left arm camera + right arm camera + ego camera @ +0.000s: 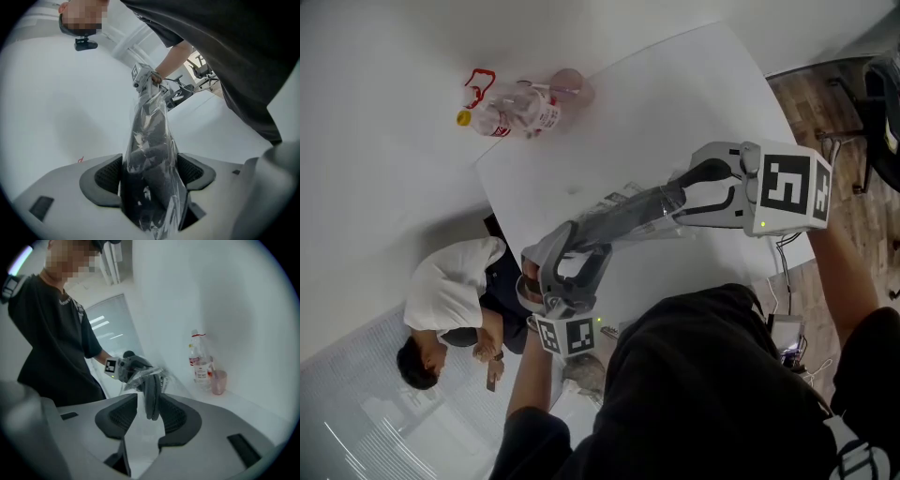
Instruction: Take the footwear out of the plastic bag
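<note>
left tool (149, 174): pinching the plastic bag (151, 123) | right tool (148, 411): spread, footwear (151, 397) tip between its jaws | pose: we hold both aloft over the worktop (675, 103), pointing at each other | footwear: spans from one tool to the other

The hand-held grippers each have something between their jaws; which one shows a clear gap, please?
The right hand-held gripper: open space shows beside the grey footwear between its jaws. The left hand-held gripper presses on the plastic bag.
</note>
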Available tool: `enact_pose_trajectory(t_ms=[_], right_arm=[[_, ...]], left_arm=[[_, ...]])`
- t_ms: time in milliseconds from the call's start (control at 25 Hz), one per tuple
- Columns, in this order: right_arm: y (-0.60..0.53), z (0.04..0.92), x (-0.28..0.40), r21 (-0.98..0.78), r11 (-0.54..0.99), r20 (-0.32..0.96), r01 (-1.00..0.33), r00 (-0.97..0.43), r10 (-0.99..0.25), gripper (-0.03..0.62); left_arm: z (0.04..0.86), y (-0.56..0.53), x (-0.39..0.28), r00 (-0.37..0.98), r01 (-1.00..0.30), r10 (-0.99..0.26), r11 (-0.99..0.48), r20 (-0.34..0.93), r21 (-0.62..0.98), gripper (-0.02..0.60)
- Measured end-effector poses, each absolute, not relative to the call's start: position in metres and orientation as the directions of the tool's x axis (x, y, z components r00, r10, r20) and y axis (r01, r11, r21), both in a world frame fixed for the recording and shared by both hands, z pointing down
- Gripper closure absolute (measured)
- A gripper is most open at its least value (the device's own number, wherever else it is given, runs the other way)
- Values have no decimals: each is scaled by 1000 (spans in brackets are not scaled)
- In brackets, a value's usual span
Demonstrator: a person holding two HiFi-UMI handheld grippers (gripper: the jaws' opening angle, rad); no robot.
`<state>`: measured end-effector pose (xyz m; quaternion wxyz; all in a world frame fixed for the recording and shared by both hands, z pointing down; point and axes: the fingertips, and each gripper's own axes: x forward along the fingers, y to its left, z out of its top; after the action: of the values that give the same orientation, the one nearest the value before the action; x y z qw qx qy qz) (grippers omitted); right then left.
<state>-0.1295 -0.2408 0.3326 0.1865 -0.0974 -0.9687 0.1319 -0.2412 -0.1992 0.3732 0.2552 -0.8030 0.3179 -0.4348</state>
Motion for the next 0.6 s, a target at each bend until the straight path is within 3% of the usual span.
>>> enact_pose_trajectory(t_ms=[80,160,280,360,600], right_arm=[[-228,320,-131,-361,909,276,209,-907,318,442],[-222,321,-135,-373,900,293,224,-892,344,442],[-221,335,-143,-252,943,398,219,-865,307,448],[-224,342,-148,-178,966,446,190,-859,251,490],[-234,343,-149,-93,987,442,135,-882,162,514]], left_arm=[[372,-200,-242,417,-305,-736,-666,534,-680,202],[372,-201,-238,422,-300,-736,-664,530,-685,204],[374,-199,-233,429,-282,-726,-673,537,-684,207],[377,-198,-233,436,-294,-719,-683,542,-669,207],[378,-205,-247,429,-444,-694,-719,578,-534,206]])
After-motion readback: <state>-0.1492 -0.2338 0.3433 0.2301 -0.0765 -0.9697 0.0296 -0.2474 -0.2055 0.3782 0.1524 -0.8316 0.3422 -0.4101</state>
